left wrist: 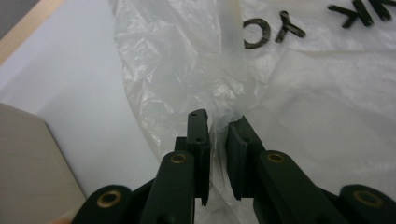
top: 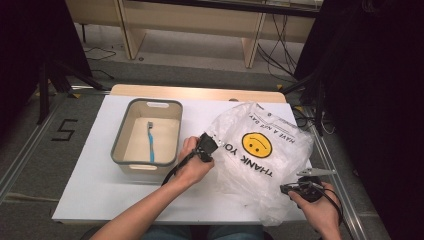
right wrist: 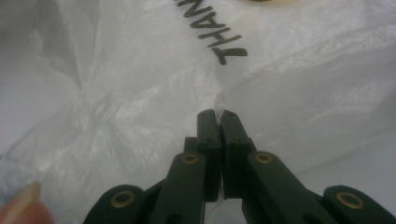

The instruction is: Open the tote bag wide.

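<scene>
Both tongs, left (left wrist: 217, 126) and right (right wrist: 217, 115), pinch my bag (top: 260, 150) by its edges: thin, limp, slippery film, best gripped at bunched folds.

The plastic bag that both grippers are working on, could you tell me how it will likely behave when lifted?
The plastic bag looks thin and crinkled, so it will probably flop and sag. It bunches between the left gripper jaws, suggesting it deforms easily. Its glossy film may slip unless pinched firmly, as the right gripper does.
</scene>
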The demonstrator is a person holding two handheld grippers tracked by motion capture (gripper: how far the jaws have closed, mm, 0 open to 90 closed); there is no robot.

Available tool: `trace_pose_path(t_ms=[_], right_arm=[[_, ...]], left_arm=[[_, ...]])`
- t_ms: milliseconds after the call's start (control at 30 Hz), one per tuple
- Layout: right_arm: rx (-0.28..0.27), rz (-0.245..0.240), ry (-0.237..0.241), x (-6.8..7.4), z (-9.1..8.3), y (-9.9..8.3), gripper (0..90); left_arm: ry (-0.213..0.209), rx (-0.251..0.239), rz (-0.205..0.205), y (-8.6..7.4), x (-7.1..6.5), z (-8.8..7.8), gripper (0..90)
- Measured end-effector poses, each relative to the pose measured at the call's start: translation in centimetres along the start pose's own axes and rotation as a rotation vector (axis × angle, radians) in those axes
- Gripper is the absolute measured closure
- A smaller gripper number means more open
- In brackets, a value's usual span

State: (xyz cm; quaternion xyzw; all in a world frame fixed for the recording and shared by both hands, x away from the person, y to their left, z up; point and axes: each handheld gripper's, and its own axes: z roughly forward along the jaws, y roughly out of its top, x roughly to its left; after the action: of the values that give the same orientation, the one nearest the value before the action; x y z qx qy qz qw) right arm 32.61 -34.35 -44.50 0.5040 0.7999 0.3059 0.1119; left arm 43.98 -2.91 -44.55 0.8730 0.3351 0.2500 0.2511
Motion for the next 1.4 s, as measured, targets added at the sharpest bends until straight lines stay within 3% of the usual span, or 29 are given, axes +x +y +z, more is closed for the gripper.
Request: trace_pose_path(t_ms=[67, 100, 300, 333, 367, 467, 567, 733, 767, 833, 933, 1000, 1133, 1200, 1233, 1267, 1400], right_arm=[[0.013, -0.01, 0.023, 0.7, 0.1, 0.1, 88.5], [0.019, -0.025, 0.038, 1.4, 0.3, 0.1, 88.2], [0.049, -0.033, 0.076, 2.4, 1.1, 0.2, 81.9], [0.048, -0.034, 0.077, 2.4, 1.2, 0.2, 80.4], [0.048, -0.033, 0.08, 2.4, 1.1, 0.2, 79.2], [0.035, -0.015, 0.074, 2.1, 0.7, 0.3, 74.6], [0.003, 0.002, 0.068, 2.0, 0.2, 0.4, 70.0], [-0.062, 0.015, 0.012, 2.2, -1.0, 0.9, 65.5], [-0.101, 0.004, -0.057, 2.4, -1.6, 1.2, 63.0], [-0.113, -0.006, -0.094, 2.5, -2.1, 1.4, 60.9], [-0.111, -0.004, -0.114, 2.5, -2.4, 1.5, 58.8], [-0.089, 0.011, -0.113, 2.4, -2.6, 1.4, 54.5], [-0.039, 0.032, -0.161, 1.9, -2.8, 1.1, 49.2], [-0.029, 0.048, -0.162, 1.8, -2.8, 1.0, 47.2], [0.016, 0.061, -0.125, 1.3, -2.5, 0.8, 45.3], [-0.002, 0.061, -0.098, 1.2, -2.3, 0.7, 45.6], [-0.04, 0.035, -0.067, 1.4, -1.6, 0.7, 45.1]], left_arm=[[0.009, -0.01, -0.02, 0.8, 0.4, 0.3, 73.9], [0.037, -0.026, -0.028, 1.6, 0.6, 0.5, 69.5], [0.057, -0.101, -0.053, 2.8, 0.5, -0.6, 33.5], [0.057, -0.101, -0.053, 2.8, 0.5, -0.6, 31.1], [0.052, -0.139, -0.05, 2.8, 0.6, -1.4, 29.2], [0.049, -0.15, -0.039, 2.7, 0.8, -2.5, 23.3], [0.045, -0.171, -0.032, 2.6, 1.1, -3.5, 23.1], [0.05, -0.174, -0.031, 2.3, 1.7, -4.3, 22.8], [0.059, -0.175, -0.027, 2.2, 1.9, -4.5, 22.9], [0.055, -0.176, -0.029, 2.1, 2.1, -4.6, 23.5], [0.045, -0.179, -0.021, 2.0, 2.0, -4.7, 24.8], [0.037, -0.178, -0.014, 1.8, 1.7, -4.8, 25.4], [0.018, -0.177, 0.0, 1.4, 1.2, -4.9, 26.2], [0.01, -0.173, 0.003, 1.2, 1.1, -4.9, 26.8], [0.003, -0.17, 0.002, 0.9, 1.0, -4.8, 27.0], [0.003, -0.17, 0.002, 0.9, 1.0, -4.8, 27.3], [-0.014, -0.172, 0.002, 0.5, 0.6, -4.6, 27.8]])
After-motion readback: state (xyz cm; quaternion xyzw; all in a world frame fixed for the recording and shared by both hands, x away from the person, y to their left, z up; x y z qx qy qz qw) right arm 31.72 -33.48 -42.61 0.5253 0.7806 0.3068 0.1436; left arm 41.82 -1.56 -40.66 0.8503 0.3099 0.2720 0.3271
